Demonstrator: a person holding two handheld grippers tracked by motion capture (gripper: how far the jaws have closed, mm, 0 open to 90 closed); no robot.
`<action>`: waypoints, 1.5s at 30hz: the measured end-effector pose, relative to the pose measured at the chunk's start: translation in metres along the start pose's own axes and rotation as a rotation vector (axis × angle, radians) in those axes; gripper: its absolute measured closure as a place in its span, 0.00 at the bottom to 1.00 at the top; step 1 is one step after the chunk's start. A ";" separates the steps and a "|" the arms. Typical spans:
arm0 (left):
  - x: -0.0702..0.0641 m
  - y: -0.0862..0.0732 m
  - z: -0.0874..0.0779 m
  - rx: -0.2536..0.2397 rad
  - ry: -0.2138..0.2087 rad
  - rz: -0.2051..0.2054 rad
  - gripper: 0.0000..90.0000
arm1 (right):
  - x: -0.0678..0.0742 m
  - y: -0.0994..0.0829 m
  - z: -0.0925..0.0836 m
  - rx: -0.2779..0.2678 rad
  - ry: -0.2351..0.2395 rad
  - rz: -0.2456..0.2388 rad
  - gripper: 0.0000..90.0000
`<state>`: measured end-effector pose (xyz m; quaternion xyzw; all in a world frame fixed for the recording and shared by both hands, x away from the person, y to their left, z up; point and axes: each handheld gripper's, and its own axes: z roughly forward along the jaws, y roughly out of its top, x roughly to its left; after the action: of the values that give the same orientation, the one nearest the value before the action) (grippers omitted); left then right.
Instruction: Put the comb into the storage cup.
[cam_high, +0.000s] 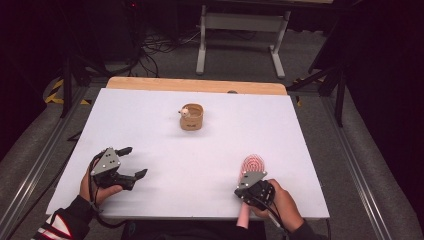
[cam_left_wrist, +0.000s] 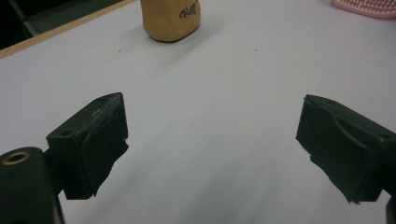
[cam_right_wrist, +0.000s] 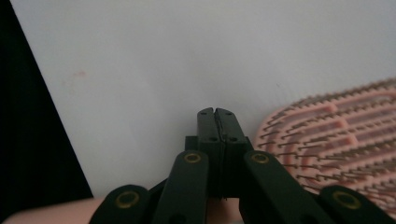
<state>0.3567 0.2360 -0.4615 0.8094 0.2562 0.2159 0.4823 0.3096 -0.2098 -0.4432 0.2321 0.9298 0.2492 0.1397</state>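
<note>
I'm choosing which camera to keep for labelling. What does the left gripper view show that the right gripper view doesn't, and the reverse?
Left gripper view: the left gripper, jaws wide apart with nothing between them, and the tan cup beyond. Right gripper view: the right gripper, jaws pressed together on nothing, beside the pink brush's bristles and a strip of its handle below. Both share the white table and the pink brush.
</note>
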 end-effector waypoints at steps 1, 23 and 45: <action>0.000 0.000 0.001 0.003 -0.001 0.001 0.11 | -0.003 -0.003 -0.001 -0.001 -0.007 0.010 1.00; 0.000 0.000 -0.003 -0.003 0.002 0.001 0.11 | -0.024 -0.045 -0.049 -0.184 -0.181 0.298 0.51; -0.003 0.002 -0.004 0.005 -0.013 0.017 0.11 | -0.030 -0.064 -0.025 -0.064 -0.338 0.618 0.45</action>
<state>0.3527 0.2362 -0.4579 0.8141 0.2466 0.2143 0.4802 0.3030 -0.2840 -0.4514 0.5359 0.7711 0.2669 0.2166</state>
